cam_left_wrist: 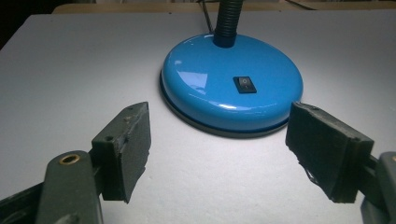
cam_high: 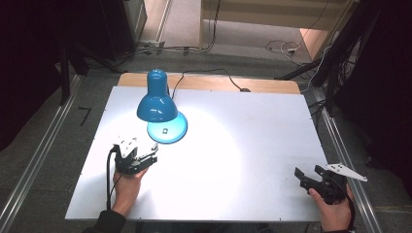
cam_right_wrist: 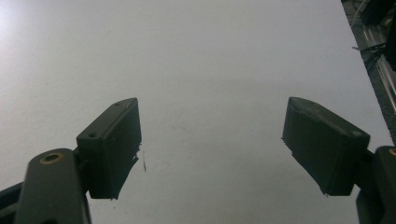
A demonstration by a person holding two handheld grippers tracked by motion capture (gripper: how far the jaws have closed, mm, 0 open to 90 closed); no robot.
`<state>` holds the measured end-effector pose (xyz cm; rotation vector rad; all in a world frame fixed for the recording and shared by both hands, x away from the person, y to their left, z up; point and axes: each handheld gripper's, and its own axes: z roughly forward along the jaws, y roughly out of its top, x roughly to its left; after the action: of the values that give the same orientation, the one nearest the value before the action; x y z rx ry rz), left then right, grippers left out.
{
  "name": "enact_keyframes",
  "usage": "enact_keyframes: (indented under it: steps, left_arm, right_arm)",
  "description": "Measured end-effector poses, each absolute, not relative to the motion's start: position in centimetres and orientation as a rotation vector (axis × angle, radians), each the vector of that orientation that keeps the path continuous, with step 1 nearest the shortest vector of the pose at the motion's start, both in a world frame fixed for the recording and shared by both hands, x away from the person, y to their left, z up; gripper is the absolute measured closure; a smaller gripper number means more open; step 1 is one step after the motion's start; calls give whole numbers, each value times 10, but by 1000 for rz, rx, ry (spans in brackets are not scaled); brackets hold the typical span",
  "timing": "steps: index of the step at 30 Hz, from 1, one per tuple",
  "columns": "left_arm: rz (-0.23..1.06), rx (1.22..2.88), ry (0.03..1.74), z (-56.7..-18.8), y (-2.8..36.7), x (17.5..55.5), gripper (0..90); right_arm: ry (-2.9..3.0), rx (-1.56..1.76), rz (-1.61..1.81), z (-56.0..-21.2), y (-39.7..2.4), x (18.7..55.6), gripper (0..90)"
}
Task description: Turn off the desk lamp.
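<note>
Blue desk lamp (cam_high: 158,104) stands far-left on the white table (cam_high: 243,145), lit, shade tilted down over its round base (cam_left_wrist: 231,91). Rocker switch (cam_left_wrist: 245,85) sits on top of the base, facing the near side. Left gripper (cam_high: 145,158) is near the base, just short of it, jaws spread wide, holding nothing. Bare tabletop lies between jaws and base, nothing blocking. Right gripper (cam_high: 308,175) at near-right, well apart from the lamp, jaws released over bare table. Lamp cord (cam_high: 209,73) trails off the far edge.

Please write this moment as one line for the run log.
left gripper: open, in front of the lamp base, not touching | right gripper: open, over bare table | lamp: lit | switch: untouched
</note>
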<state>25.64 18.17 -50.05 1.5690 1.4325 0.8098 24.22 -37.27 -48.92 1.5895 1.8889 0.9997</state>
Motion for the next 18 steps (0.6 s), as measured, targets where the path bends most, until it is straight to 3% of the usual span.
enact_keyframes:
  steps: [18]
  left_arm:
    - [806, 1558, 1440, -502, 178, 267, 238]
  right_arm:
    - [1893, 1590, 995, -490, -372, 242, 184]
